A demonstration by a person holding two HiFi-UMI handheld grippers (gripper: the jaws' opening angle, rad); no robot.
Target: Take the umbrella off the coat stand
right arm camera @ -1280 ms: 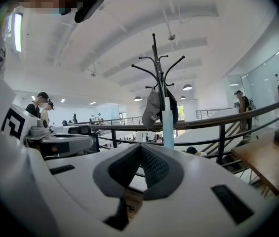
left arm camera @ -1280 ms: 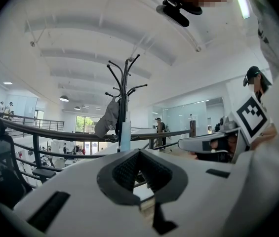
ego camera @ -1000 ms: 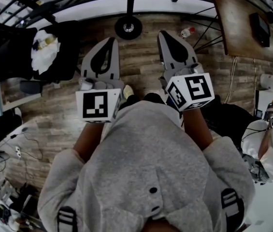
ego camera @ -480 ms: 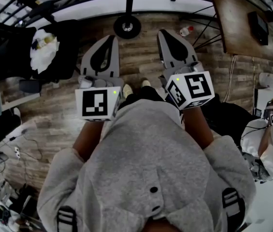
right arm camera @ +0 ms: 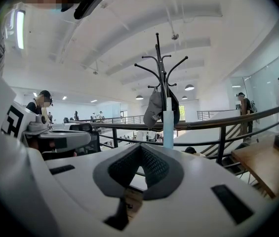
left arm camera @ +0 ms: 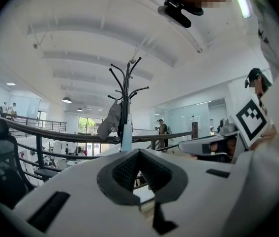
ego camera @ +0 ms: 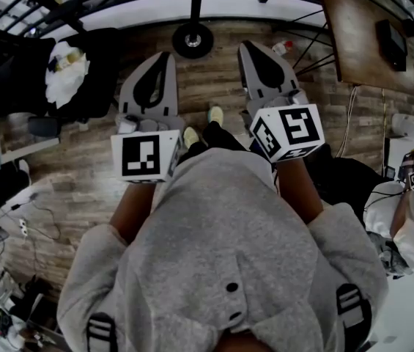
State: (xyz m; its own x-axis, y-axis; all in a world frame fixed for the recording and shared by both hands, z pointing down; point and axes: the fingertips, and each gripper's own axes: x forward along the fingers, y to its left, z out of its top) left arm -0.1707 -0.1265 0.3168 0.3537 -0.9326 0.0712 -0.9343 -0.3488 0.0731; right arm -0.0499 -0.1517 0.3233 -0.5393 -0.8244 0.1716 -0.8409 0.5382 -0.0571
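The black coat stand rises ahead by the railing, and its round base rests on the wood floor. A slim pale blue umbrella hangs straight down along its pole, also seen as the umbrella in the left gripper view. Beside it hang a grey cap and a dark item. My left gripper and right gripper point level toward the stand, well short of it. Both are shut and hold nothing, as the left gripper and right gripper show close up.
A black railing runs behind the stand. A black chair with white cloth is at the left, a wooden table at the right, a bottle on the floor near it. Another person sits at the right; cables lie at the lower left.
The person's feet have stepped; a second shoe now shows ahead between the grippers. Both grippers keep almost the same pose and stay shut.
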